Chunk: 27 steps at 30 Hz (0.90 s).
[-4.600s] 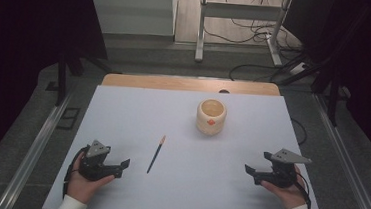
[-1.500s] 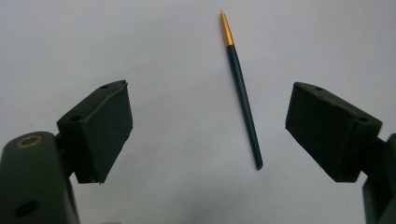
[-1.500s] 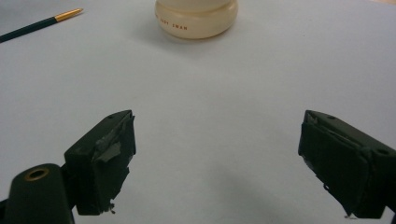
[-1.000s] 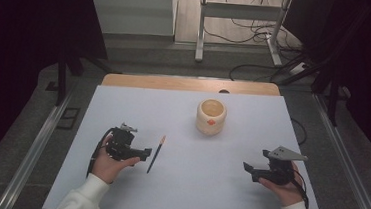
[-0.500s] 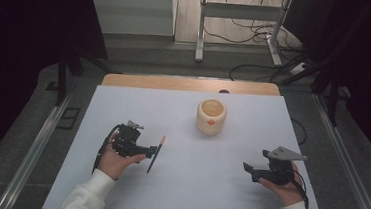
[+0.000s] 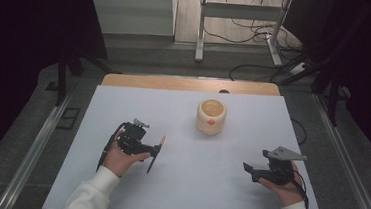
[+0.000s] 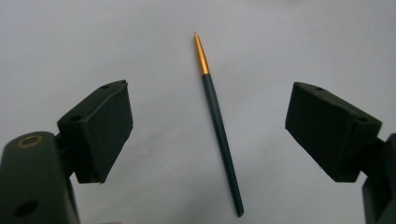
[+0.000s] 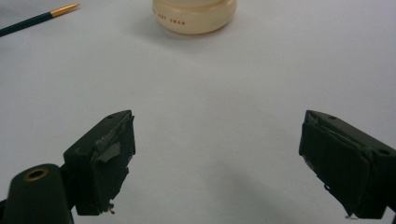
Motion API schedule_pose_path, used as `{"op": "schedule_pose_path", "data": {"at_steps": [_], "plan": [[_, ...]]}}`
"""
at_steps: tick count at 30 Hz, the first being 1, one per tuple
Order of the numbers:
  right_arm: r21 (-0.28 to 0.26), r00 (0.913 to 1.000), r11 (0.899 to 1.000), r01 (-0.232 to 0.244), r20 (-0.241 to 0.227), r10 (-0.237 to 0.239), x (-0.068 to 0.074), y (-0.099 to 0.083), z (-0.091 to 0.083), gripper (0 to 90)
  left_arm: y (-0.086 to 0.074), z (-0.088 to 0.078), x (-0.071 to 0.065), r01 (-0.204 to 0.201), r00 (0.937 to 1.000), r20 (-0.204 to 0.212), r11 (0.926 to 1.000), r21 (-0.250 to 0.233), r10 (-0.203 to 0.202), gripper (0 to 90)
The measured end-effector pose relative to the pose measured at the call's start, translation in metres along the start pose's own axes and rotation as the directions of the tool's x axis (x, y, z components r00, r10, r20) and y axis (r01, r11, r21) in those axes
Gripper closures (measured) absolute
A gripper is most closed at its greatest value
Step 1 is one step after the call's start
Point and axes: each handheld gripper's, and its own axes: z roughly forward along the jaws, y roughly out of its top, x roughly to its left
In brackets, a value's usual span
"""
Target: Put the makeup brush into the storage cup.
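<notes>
On the white surface (image 6: 186, 195), short of the cream round pot (image 6: 211, 116), the thin dark stick with an orange-gold tapered tip (image 7: 218, 126) lies between the left gripper's (image 7: 208, 133) open jaws, looking light, stiff and roll-prone, best pinched mid-shaft, while the right gripper (image 8: 224, 161) hangs open, holding nothing.

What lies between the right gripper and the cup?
Nothing: in the right gripper view, only bare white table runs from the open right gripper to the cup.

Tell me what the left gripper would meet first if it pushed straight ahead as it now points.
Probably the pen: it lies on the white table between the open jaws of the left gripper, though how far above it is unclear.
</notes>
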Motion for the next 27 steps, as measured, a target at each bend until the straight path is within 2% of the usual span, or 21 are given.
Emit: {"op": "schedule_pose_path", "data": {"at_steps": [15, 27], "plan": [[0.007, 1.0000, 1.000, 0.003, 0.002, -0.003, 0.000, 0.000, 0.001, 11.3, 0.007, 0.012, -0.003, -0.011, 0.9999, 0.001, 0.9994, 0.032, 0.011, 15.4], [0.007, 1.0000, 1.000, 0.004, 0.003, -0.004, 0.000, -0.001, 0.001, 11.3, 0.020, 0.023, -0.001, -0.012, 0.9999, 0.001, 0.9976, 0.068, 0.012, 15.8]]}}
